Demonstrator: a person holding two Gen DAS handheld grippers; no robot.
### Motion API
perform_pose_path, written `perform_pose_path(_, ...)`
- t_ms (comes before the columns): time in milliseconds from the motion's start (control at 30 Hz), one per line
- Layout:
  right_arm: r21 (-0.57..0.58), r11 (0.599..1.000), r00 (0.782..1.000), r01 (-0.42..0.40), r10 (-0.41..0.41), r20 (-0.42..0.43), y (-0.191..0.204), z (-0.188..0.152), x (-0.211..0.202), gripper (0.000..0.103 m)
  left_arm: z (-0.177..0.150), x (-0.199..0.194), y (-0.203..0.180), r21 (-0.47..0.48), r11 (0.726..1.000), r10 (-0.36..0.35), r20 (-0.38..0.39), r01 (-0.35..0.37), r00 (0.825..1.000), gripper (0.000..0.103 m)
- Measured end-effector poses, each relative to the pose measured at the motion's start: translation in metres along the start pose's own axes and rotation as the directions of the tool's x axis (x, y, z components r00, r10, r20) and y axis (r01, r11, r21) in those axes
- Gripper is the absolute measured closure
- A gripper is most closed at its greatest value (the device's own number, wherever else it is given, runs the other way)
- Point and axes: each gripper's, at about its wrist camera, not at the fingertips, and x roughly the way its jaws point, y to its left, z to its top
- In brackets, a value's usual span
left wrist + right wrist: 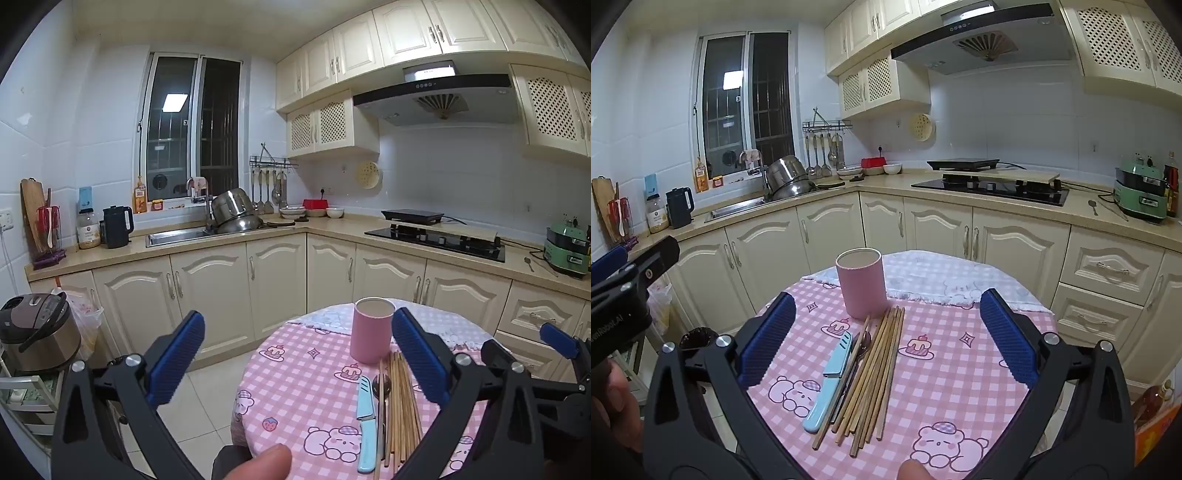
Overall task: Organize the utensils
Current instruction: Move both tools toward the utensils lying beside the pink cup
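Note:
A pink cylindrical cup (pixel 861 282) stands upright and empty on the round table with the pink checked cloth (pixel 945 373). In front of it lie a bundle of wooden chopsticks (pixel 875 373), a dark spoon (pixel 862 345) and a light blue knife (pixel 827 380). My right gripper (pixel 886 336) is open and empty, held above the utensils. My left gripper (pixel 297 354) is open and empty, at the table's left edge. The left wrist view also shows the cup (pixel 371 330), chopsticks (pixel 402 406), spoon (pixel 382 387) and knife (pixel 365 421).
Kitchen cabinets and a counter run behind the table, with a sink (pixel 177 236), pots (pixel 234 214) and a stove (pixel 990 186). A rice cooker (pixel 37 330) stands on a rack at the left. The right gripper shows in the left wrist view (pixel 561 343).

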Motion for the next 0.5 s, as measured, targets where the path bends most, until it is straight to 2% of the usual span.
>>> perform_pose_path(167,0.002,1.000,1.000,0.004,-0.004,0.002,-0.001,0.000,0.001,0.005,-0.001,0.002,0.001,0.002,1.000,-0.017,-0.008,0.017,1.000,0.004)
perform_pose_path(267,0.000,1.000,1.000,0.017,-0.017,0.010,0.002,0.004,-0.001,0.005,-0.005,0.007,0.014,-0.035,0.998,-0.044,-0.022,0.043,0.999,0.004)
perform_pose_path(500,-0.001,1.000,0.999,0.024,-0.024,0.023,-0.002,0.016,0.001,0.005,-0.002,0.010,0.006,-0.030,0.998,-0.054,-0.027,0.053,0.998,0.004)
